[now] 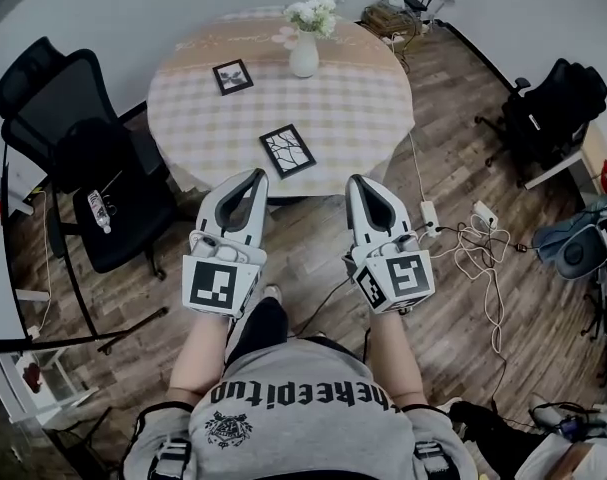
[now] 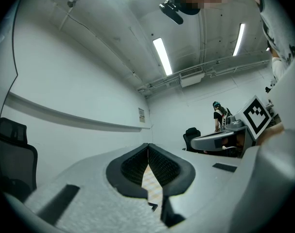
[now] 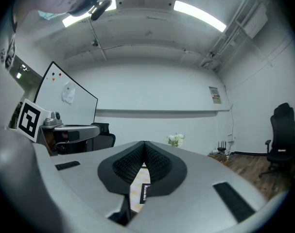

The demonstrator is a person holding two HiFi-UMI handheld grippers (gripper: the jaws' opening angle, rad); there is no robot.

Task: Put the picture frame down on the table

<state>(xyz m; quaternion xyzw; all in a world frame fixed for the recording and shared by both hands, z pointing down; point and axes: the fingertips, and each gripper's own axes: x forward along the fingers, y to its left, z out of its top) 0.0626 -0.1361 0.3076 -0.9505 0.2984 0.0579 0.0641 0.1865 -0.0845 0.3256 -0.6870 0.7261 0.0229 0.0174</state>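
The tabletop [image 1: 353,118] has a pale beige-and-white check, with a tan band at its far edge. The near frame [image 1: 287,151] and far frame [image 1: 232,76] are black around white pictures with dark lines. The vase [image 1: 303,56] is white, and the flowers [image 1: 313,15] are white and green. The left gripper [image 1: 256,176] and right gripper [image 1: 356,181] are light grey, lined black. The floor [image 1: 313,258] is brown wood.

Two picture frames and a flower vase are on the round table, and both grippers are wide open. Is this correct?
Not quite: the left gripper and right gripper are shut and empty, as each gripper view shows. The rest holds.
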